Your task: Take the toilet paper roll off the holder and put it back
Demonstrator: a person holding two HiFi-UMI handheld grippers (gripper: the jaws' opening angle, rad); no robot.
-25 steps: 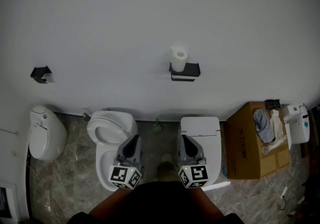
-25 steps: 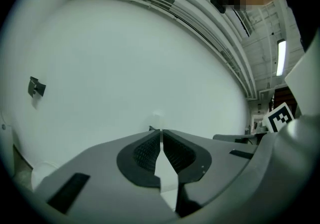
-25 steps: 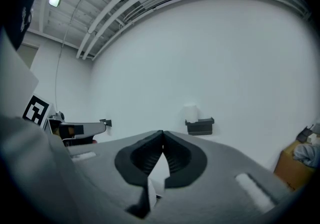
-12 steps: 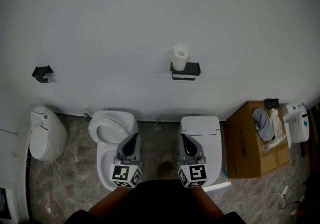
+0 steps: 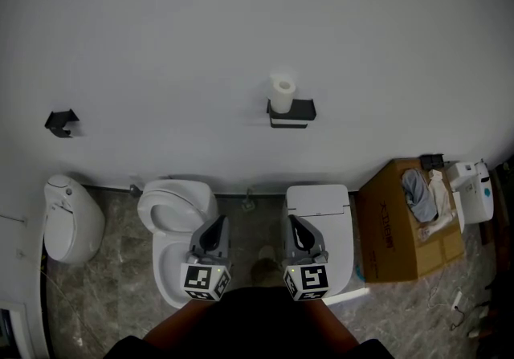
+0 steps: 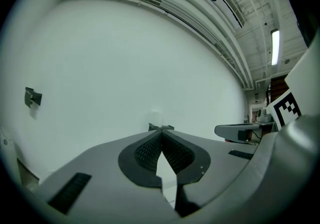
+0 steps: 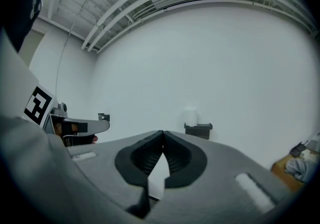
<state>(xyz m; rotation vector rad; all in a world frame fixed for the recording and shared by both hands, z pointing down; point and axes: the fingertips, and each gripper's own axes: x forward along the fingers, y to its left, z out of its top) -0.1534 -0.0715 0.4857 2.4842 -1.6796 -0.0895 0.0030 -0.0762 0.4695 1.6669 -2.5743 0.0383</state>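
My left hand-held gripper point(image 5: 215, 226) and right hand-held gripper point(image 5: 294, 224) are closed, empty, well short of the roll point(image 5: 282, 93) standing on the wall holder point(image 5: 292, 112) (light and crushable, I judge: pinch its sides gently).

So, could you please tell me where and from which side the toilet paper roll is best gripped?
Probably across its curved sides at mid-height, coming level from the front. The toilet paper roll stands upright on the black holder against the wall, so its back is blocked.
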